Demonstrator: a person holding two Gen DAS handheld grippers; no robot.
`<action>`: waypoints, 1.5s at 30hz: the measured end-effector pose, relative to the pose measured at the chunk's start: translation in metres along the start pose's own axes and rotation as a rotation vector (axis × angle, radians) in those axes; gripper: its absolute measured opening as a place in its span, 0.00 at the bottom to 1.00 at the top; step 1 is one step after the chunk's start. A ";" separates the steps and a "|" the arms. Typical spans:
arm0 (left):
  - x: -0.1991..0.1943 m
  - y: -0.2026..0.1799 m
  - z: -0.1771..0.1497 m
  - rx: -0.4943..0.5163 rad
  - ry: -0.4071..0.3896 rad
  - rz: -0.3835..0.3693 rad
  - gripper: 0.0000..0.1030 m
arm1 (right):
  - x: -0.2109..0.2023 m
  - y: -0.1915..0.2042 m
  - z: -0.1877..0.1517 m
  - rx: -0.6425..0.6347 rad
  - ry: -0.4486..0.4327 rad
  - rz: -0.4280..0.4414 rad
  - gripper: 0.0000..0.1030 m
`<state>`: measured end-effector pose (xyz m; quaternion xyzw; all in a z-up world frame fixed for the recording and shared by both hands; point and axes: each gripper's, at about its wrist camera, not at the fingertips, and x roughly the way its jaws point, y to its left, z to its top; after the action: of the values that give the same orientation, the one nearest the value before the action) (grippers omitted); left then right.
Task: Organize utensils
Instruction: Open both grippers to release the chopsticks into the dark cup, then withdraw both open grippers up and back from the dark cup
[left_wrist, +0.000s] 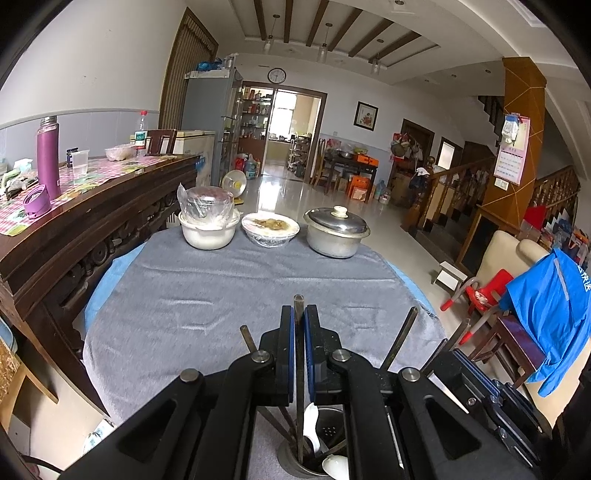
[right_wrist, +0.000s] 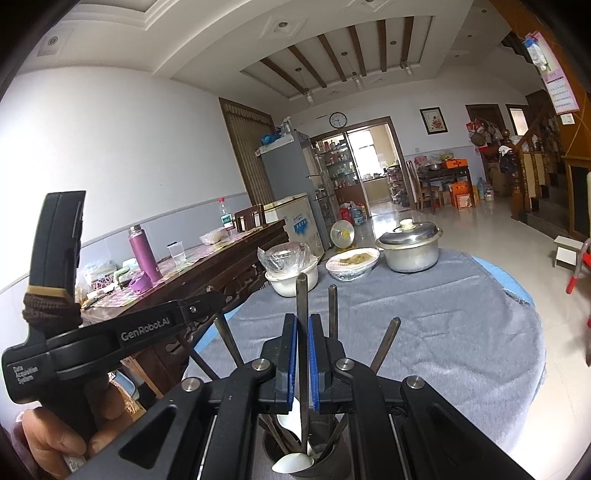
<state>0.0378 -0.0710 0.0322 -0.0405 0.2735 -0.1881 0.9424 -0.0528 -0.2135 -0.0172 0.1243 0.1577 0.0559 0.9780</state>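
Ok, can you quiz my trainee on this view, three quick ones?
1. True or false: the pot has its lid on.
2. The right claw is shut on a: A) fork B) chopstick C) knife.
3. Fill in: the holder has chopsticks and white ___.
Key: 1 true; 2 B; 3 spoons.

A grey cloth (left_wrist: 207, 295) covers the round table, bearing two bowls (left_wrist: 208, 230), a lidded pot (left_wrist: 336, 236).
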 end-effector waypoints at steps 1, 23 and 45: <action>0.000 0.000 0.000 0.000 0.001 -0.001 0.05 | 0.000 0.001 0.000 -0.002 0.001 0.000 0.07; 0.000 0.013 -0.005 -0.003 0.049 -0.021 0.23 | 0.003 0.004 -0.004 -0.007 0.057 -0.012 0.07; -0.058 -0.004 -0.011 0.144 -0.043 0.220 0.90 | -0.028 -0.008 0.000 0.073 0.092 -0.121 0.54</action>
<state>-0.0150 -0.0520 0.0525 0.0536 0.2420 -0.1020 0.9634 -0.0782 -0.2258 -0.0110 0.1475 0.2118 -0.0034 0.9661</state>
